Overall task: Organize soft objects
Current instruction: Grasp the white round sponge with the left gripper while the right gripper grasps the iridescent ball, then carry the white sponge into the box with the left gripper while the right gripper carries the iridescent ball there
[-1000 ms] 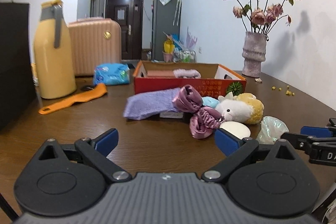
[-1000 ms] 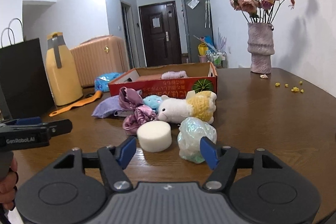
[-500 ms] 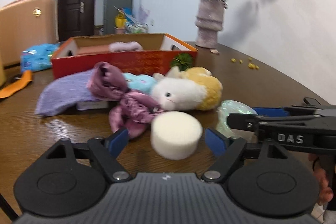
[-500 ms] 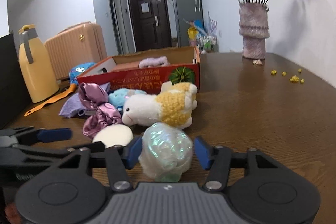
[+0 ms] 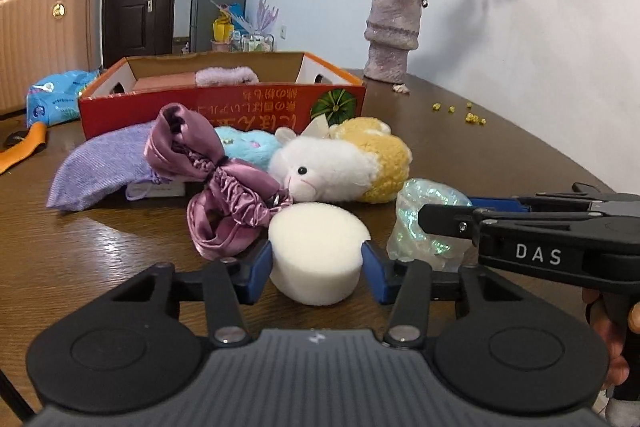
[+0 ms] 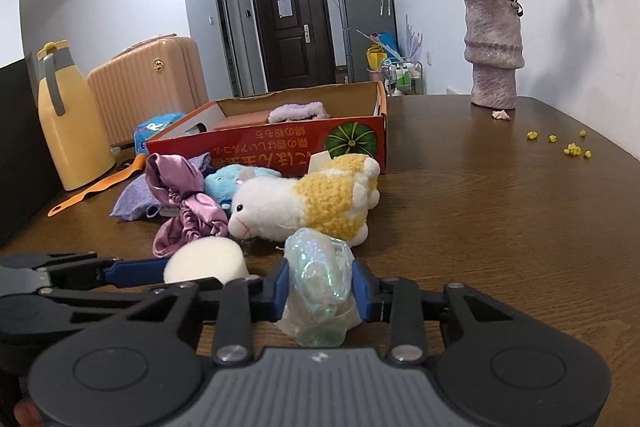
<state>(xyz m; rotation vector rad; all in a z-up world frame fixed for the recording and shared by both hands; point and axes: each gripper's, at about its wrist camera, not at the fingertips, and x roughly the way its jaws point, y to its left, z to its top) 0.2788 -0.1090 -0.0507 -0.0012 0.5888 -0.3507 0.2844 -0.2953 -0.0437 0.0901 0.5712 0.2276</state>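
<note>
My left gripper is shut on a white round sponge that rests on the wooden table. My right gripper is shut on a crumpled iridescent soft ball, also seen in the left wrist view. Behind them lie a white and yellow plush sheep, a pink satin scrunchie, a blue plush and a purple cloth. A red cardboard box behind them holds a purple fluffy item.
A yellow jug, an orange scoop and a black bag stand at the left. A vase of dried roses stands at the back right, with yellow crumbs on the table. A pink suitcase stands behind.
Both grippers moved forward and closed: the left around the white sponge, the right around the iridescent ball.
</note>
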